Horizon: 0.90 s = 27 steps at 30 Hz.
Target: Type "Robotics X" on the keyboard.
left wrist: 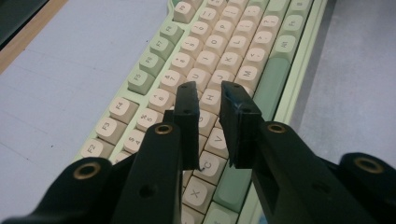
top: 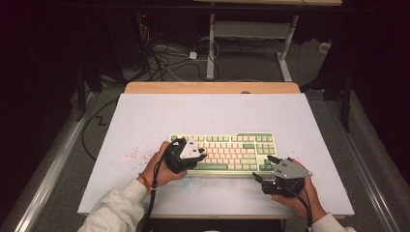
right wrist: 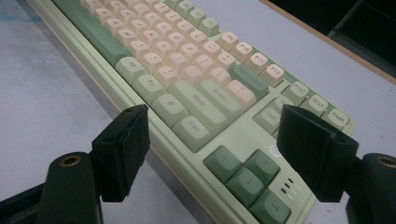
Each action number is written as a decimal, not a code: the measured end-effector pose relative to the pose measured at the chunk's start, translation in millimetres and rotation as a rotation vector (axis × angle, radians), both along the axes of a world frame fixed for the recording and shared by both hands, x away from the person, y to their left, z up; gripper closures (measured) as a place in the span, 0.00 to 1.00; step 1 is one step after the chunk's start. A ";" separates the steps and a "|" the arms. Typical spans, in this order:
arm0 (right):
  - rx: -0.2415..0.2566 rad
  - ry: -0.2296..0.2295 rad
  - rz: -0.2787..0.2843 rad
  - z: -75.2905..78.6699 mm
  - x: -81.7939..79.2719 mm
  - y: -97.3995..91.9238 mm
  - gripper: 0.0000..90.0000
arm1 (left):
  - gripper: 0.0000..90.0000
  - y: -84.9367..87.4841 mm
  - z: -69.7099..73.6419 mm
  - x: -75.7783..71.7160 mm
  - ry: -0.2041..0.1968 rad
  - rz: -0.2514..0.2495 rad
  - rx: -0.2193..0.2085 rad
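Risking a stray keypress or a levered-off cap through any skewed drop of the left tool [top: 202, 153], held with jaws only a narrow slit apart and gripping nothing, tips poised just above the beige letter keys [left wrist: 211, 100]. Risking, too, a tip wedged between two neighbouring caps, given so slim a gap, or a shove of the whole keyboard [top: 227, 153] across the smooth white counter [top: 145, 125], with nothing pinning it down. Holding the right tool [top: 265, 167] spread wide and empty at the keyboard's near right corner, one jaw over bare counter, the other above the corner by the dark green arrow keys [right wrist: 247, 175]; liable to clip the raised near edge on a careless swing to the left. Lying flat near the middle of the counter, long side running left to right: directly beneath the left tool at its left half, just far and left of the right tool, apparently touched by neither.
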State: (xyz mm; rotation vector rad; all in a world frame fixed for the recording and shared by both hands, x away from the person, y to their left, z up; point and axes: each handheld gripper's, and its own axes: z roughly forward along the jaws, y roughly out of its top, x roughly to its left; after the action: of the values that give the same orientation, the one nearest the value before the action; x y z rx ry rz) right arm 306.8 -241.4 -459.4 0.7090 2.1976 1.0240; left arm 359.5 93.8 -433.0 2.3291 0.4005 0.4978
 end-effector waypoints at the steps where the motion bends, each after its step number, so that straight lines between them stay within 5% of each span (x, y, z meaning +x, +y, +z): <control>1: 0.000 -0.001 0.000 0.1 0.0 -0.2 0.29 | 0.81 0.9 0.3 -0.1 -0.008 0.008 -0.003; 18: 0.002 -0.003 0.000 0.9 -0.4 -0.5 0.28 | 0.29 7.2 -1.9 -5.4 -0.086 0.094 -0.027; 27: 0.005 -0.002 -0.004 1.3 -0.3 -1.3 0.28 | 0.23 19.2 -6.1 -8.7 -0.100 0.095 -0.029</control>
State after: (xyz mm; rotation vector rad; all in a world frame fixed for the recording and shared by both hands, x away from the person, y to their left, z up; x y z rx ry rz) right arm 306.5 -242.7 -458.1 0.7140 2.1919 1.0281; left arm 350.8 113.1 -439.1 2.2544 0.4689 0.6469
